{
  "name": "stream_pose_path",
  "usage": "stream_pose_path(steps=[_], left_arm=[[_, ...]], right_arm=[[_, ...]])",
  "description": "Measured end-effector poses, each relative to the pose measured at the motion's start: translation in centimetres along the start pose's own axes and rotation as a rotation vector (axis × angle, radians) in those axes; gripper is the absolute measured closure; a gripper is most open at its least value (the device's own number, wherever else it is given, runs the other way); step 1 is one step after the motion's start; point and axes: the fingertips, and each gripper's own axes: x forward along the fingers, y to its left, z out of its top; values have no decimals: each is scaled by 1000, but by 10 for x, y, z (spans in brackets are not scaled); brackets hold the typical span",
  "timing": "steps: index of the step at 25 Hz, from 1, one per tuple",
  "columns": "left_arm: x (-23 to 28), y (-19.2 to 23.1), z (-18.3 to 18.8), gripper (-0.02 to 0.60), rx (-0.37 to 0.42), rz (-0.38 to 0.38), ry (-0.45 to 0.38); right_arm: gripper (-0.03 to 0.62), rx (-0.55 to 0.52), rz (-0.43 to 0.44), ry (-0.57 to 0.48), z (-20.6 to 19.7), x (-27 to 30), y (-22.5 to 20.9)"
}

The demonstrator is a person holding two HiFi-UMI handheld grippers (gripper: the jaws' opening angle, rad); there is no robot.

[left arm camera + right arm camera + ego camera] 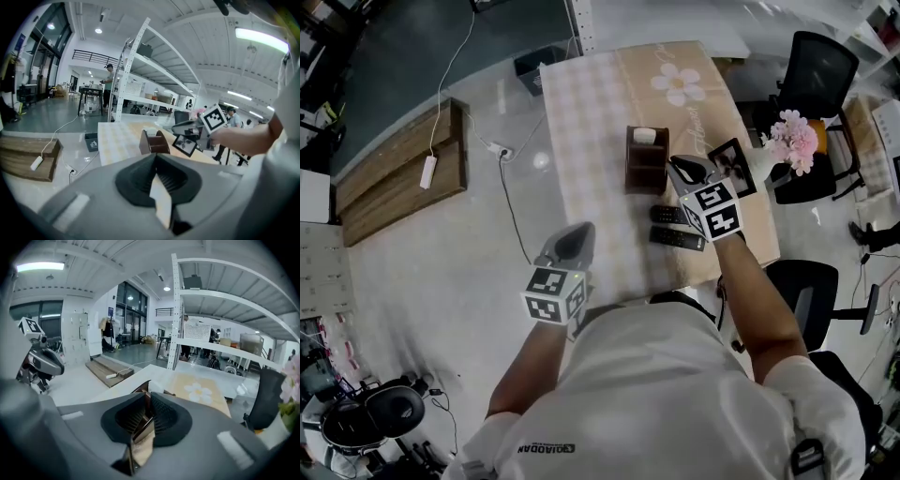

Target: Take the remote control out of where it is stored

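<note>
Two dark remotes lie flat on the bench: the farther remote and the nearer remote, side by side just in front of the brown wooden holder. Both are outside the holder and partly covered by the right claw's marker cube. A white item sits in the holder's far compartment; can't tell what it is. The right claw is over the bench, just right of the holder and above the remotes. It is narrow, only a slit between the pads, nothing gripped. The left claw is off the bench's left edge, over the floor, well apart from the remotes. It is also narrow and empty. A picture frame and pink flowers stand at the bench's right side.
</note>
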Motion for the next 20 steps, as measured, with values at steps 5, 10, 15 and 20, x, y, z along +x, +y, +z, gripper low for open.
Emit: stream_pose_path(steps=[5,10,15,20], left_arm=[[-2,9,-6,578,-32,26,6],[-4,19,-11,578,-55,51,5],[-12,28,-15,578,-79,81,2],[-18,31,-20,578,-90,89,9]], right_arm=[[536,-203,-8,64,10,35,-15],[476,-387,23,193,2,71,-21],[467,-467,65,243,6,95,-28],[464,-565,181,293,4,105,-21]])
